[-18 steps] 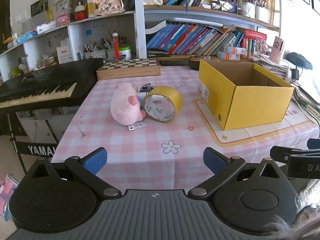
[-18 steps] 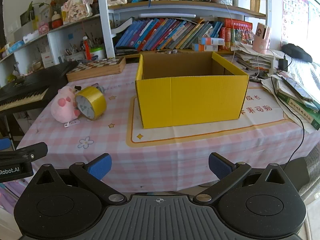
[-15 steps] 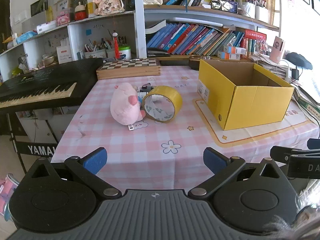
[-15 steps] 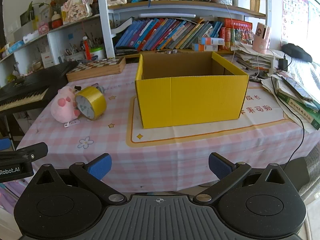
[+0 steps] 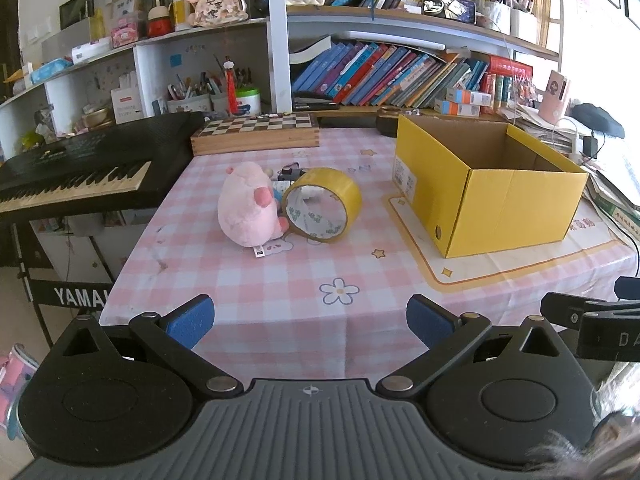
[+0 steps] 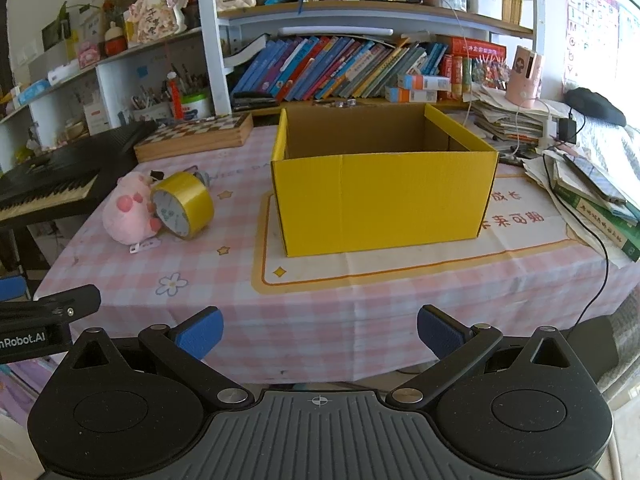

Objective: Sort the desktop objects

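Note:
A pink plush pig [image 5: 248,210] [image 6: 130,212] lies on the checked tablecloth, leaning against a roll of yellow tape [image 5: 323,210] [image 6: 183,204] that stands on its edge. A small dark item [image 5: 289,172] peeks out behind them. An open yellow cardboard box [image 5: 486,182] [image 6: 380,184] stands to the right, with nothing visible inside. My left gripper [image 5: 310,320] hangs open at the table's near edge, well short of the pig and tape. My right gripper [image 6: 319,330] is open too, in front of the box, nothing between its fingers.
A wooden chessboard box [image 5: 256,134] lies at the table's back. A black keyboard [image 5: 76,172] stands to the left. Bookshelves [image 5: 400,76] fill the wall behind. Stacked books, papers and a black cable [image 6: 592,200] crowd the right side of the table.

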### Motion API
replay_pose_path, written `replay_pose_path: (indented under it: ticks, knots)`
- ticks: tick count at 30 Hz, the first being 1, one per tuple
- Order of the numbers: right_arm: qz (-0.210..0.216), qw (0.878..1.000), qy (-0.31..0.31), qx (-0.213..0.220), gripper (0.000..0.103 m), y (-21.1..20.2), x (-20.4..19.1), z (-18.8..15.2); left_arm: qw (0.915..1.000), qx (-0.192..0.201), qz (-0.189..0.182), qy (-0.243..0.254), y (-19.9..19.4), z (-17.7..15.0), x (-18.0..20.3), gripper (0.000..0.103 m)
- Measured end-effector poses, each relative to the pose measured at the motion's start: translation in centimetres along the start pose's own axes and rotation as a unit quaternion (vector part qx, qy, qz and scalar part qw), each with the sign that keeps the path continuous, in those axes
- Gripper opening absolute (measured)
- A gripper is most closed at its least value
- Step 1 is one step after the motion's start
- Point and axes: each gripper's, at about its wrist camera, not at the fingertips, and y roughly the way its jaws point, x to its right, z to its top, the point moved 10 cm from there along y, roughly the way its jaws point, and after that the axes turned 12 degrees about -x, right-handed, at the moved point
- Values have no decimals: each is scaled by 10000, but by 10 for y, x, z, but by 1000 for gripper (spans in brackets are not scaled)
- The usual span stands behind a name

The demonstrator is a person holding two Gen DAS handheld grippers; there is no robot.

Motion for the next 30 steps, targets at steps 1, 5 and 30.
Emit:
replay_pose_path:
  ticks: [1, 5, 30]
  knots:
    - [4, 10000, -19, 2, 103, 0, -1, 0, 10000, 4, -6, 1, -1, 0, 0, 103]
    - [23, 10000, -53, 9, 103, -1, -2, 0, 10000, 23, -10, 17, -3, 0, 1, 103]
    - [168, 9997, -134, -111, 103, 2, -7, -3, 10000, -62, 29, 60, -3, -5, 0, 103]
